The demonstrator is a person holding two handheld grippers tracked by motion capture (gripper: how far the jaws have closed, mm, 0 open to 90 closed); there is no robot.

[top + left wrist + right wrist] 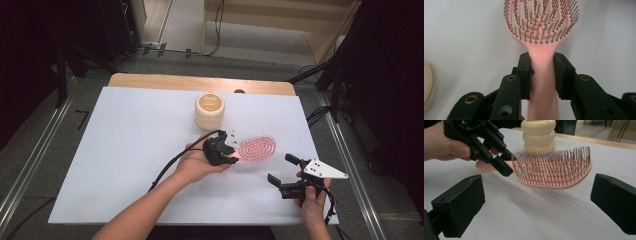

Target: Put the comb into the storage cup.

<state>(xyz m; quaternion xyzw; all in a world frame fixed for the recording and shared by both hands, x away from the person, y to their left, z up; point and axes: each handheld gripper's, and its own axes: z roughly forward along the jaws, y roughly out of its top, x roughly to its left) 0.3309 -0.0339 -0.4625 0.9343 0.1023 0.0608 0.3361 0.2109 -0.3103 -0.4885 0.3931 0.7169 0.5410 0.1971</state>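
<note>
While you are holding the pink plastic paddle hairbrush with open vented head and thin dark bristles (257, 149) by its handle, your left gripper (541, 72) is clamping both jaws on the narrow neck just below the head. The brush is hanging clear of the table, bristles up, at about 3 o'clock from your left hand (197, 162). I'm judging it to be light and stiff, a hollow plastic frame that is not going to sag, but the smooth handle looks slippery, so the neck is a fair place to pinch; the bristles are springy and poor to grip. Your right gripper (536, 202) is standing with its jaws wide apart and nothing between them, waiting at roughly 4 o'clock from the brush. A cream ribbed cylindrical holder made of stacked rings (209, 111) is sitting near, at about 11 o'clock from the brush head. Beneath, a matte white sheet (125, 145) is covering the wooden table (150, 80); around it are dark floor, cables and metal rails.
</note>
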